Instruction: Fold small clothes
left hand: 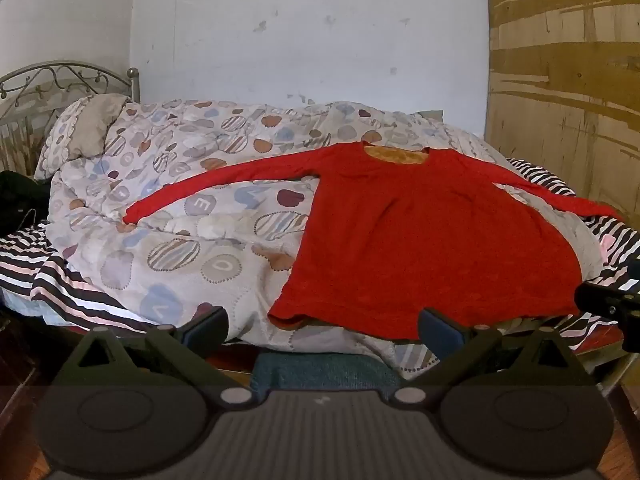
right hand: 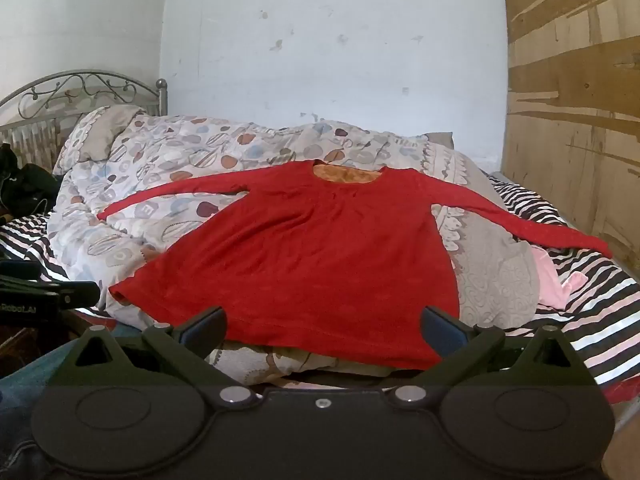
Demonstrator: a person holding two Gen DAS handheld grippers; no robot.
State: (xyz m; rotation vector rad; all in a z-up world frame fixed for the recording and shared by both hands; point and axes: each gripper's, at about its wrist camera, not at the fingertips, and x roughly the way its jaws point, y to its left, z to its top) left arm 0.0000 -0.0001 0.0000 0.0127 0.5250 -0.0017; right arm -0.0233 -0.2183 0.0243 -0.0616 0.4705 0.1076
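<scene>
Garment: I see a red long-sleeved knit top (left hand: 424,240) with an orange-lined neckline, spread flat on its back, both sleeves stretched out sideways, hem nearest me.
Under it: a pale quilted duvet (left hand: 180,208) printed with round blue, brown and striped blobs, heaped on the bed; the top lies across its right half.
Bedding: a black-and-white striped sheet (right hand: 592,320) shows beyond the duvet on both sides; the right sleeve's cuff reaches over it.
Left gripper (left hand: 322,330): my jaws stand at full spread, nothing between them, short of the hem's left corner and not touching cloth.
Right gripper (right hand: 322,330): jaws likewise wide apart and empty, facing the middle of the hem, just clear of it.
Other items: a pink cloth (right hand: 556,284) lies on the stripes right of the duvet; a grey scrolled metal headboard (left hand: 60,80) stands far left; a white scuffed wall (left hand: 300,40) rises behind; a worn wooden panel (right hand: 576,120) closes the right side.
</scene>
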